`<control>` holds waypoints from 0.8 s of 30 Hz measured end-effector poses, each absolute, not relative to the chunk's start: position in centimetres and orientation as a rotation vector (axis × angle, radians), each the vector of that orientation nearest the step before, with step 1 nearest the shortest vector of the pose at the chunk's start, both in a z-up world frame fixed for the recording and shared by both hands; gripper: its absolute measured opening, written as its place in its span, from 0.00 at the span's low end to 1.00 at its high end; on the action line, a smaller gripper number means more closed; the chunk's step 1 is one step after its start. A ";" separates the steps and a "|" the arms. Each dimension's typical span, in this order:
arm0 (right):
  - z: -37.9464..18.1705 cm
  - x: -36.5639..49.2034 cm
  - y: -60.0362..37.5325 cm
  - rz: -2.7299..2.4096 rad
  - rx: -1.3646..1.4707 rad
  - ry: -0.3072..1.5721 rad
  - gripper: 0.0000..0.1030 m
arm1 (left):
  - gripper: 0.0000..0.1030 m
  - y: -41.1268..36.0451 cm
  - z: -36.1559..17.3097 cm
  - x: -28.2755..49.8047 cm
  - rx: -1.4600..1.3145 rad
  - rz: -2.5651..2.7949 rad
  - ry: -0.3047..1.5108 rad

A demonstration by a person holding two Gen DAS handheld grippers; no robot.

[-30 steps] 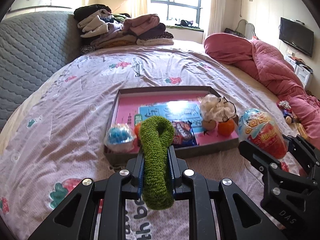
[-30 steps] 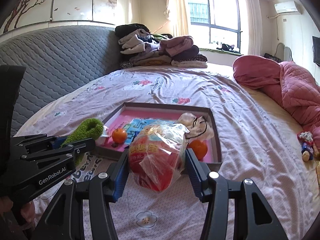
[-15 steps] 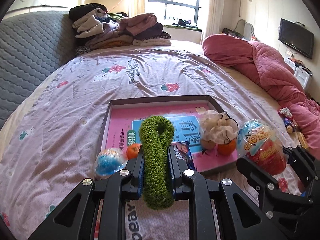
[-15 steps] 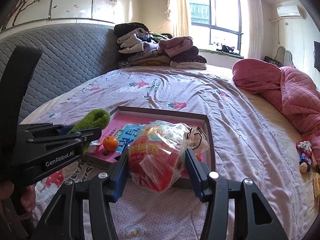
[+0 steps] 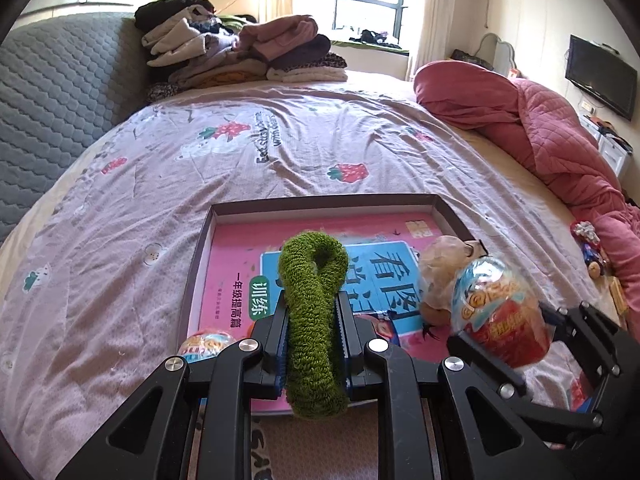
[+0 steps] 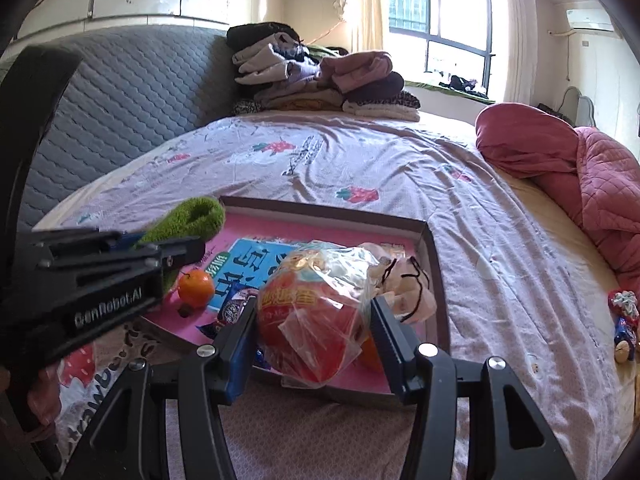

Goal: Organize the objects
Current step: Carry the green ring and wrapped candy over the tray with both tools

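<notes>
Now the left gripper (image 5: 312, 312) clamps one green scrunchie (image 5: 314, 320), the right gripper (image 6: 312, 320) one wrapped toy egg (image 6: 316, 316), both above the shallow box (image 6: 434, 276). Inside lie one pink workbook (image 5: 240, 256) and one tangerine (image 6: 195, 288).

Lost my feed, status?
Left claw shut on scrunchie. Right claw shut on snack bag. Both over tray, nothing blocking.

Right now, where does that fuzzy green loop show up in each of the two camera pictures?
Left wrist view: the green loop stands bottom centre, pinched in the left hand-held gripper.
Right wrist view: the loop pokes out at the left edge, over the box's near-left corner.
Shared landmark: the shallow box with its pink book.
</notes>
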State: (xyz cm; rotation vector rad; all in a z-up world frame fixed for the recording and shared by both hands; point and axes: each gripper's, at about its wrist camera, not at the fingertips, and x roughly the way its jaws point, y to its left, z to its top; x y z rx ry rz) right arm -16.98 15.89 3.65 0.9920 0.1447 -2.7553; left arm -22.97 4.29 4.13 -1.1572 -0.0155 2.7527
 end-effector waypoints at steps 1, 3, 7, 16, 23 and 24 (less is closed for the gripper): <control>3.4 -17.1 15.9 -2.751 0.996 0.149 0.52 | 0.19 4.2 4.0 -23.3 -1.164 2.748 -0.025; 3.0 -17.5 15.6 -2.743 1.004 0.159 0.52 | 0.19 4.2 3.7 -23.8 -1.173 2.746 -0.026; 2.4 -18.2 15.2 -2.735 1.017 0.173 0.52 | 0.19 4.5 3.0 -24.6 -1.192 2.737 -0.015; 0.9 -19.1 15.3 -2.726 1.059 0.182 0.52 | 0.19 5.6 1.2 -25.9 -1.246 2.702 0.015; 0.1 -19.5 15.1 -2.720 1.081 0.197 0.52 | 0.20 6.1 0.2 -26.5 -1.267 2.697 0.030; 0.0 -19.5 15.0 -2.721 1.084 0.202 0.52 | 0.20 6.1 0.1 -26.5 -1.271 2.693 0.029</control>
